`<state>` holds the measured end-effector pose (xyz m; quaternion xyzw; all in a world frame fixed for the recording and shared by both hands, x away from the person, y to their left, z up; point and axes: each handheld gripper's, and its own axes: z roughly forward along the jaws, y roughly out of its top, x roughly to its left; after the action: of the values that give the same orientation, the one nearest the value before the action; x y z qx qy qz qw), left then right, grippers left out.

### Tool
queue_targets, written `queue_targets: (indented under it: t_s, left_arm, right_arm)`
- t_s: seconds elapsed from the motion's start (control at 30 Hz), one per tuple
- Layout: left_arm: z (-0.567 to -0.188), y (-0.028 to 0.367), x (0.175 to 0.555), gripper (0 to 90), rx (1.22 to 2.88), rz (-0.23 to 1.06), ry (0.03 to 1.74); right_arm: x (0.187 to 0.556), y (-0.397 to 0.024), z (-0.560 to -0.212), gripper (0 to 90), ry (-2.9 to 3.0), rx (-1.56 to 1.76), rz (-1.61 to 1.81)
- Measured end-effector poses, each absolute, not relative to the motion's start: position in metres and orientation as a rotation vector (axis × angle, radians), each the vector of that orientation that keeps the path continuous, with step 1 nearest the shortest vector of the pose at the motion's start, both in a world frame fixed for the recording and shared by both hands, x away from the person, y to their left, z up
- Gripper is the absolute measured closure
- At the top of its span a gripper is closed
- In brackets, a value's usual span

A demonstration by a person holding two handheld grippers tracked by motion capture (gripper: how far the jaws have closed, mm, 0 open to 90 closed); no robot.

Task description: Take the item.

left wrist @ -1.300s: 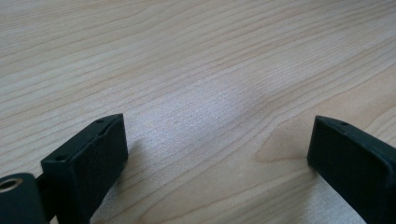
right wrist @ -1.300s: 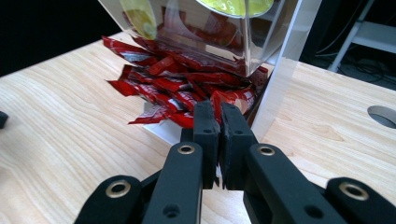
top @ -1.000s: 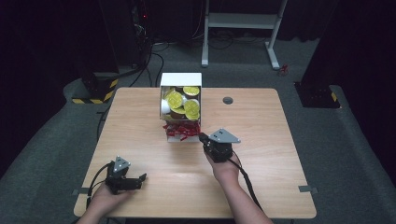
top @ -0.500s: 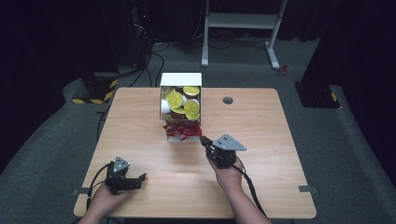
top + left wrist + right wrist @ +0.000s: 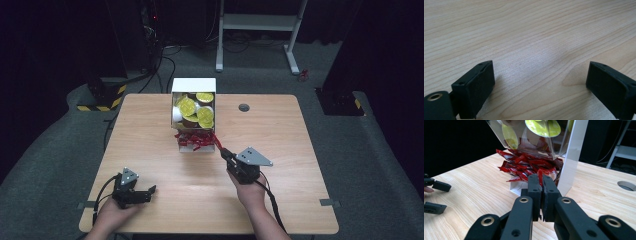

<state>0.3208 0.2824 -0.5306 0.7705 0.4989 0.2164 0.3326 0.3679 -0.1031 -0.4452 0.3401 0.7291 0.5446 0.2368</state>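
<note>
We are working at the front of a white dispenser box (image 5: pixel 194 90) that stands on the far middle of the wooden table (image 5: pixel 150 130), its upper bin full of yellow-lidded pods (image 5: pixel 187 106) and its lower tray spilling red sachets (image 5: pixel 196 139). Our right gripper (image 5: pixel 223 150) sits at the tray's right front corner, and in the right gripper view its jaws are pressed together on a red sachet (image 5: pixel 540 175), with only a thin red edge showing between the pads, so we cannot say how much of the packet is caught. We judge the sachet to be very light, thin and floppy, with a glossy foil skin that can slide out of a shallow pinch; its contents probably shift, so it will droop once it is free. The best hold is on a flat sealed end or corner, well inside the pads, not on the slack middle. The neighbouring sachets overlap it loosely, and a quick pull could drag several out or nudge the light box. Our left gripper (image 5: pixel 145 191) rests low at the near left of the table, well apart from the box, its jaws spread wide over bare wood with nothing between them.
</note>
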Motion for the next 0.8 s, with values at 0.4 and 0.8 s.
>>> queue_targets:
  t_s: [0.4, 0.8]
  left_arm:
    - [-0.530, 0.283, 0.321, 8.8, 2.013, 0.564, 1.302]
    - [-0.530, 0.283, 0.321, 8.5, 2.019, 0.560, 1.299]
  right_arm:
    - [0.364, -0.108, -0.442, 87.4, 1.983, 0.928, 1.493]
    - [0.357, -0.115, -0.437, 87.4, 1.959, 0.935, 1.506]
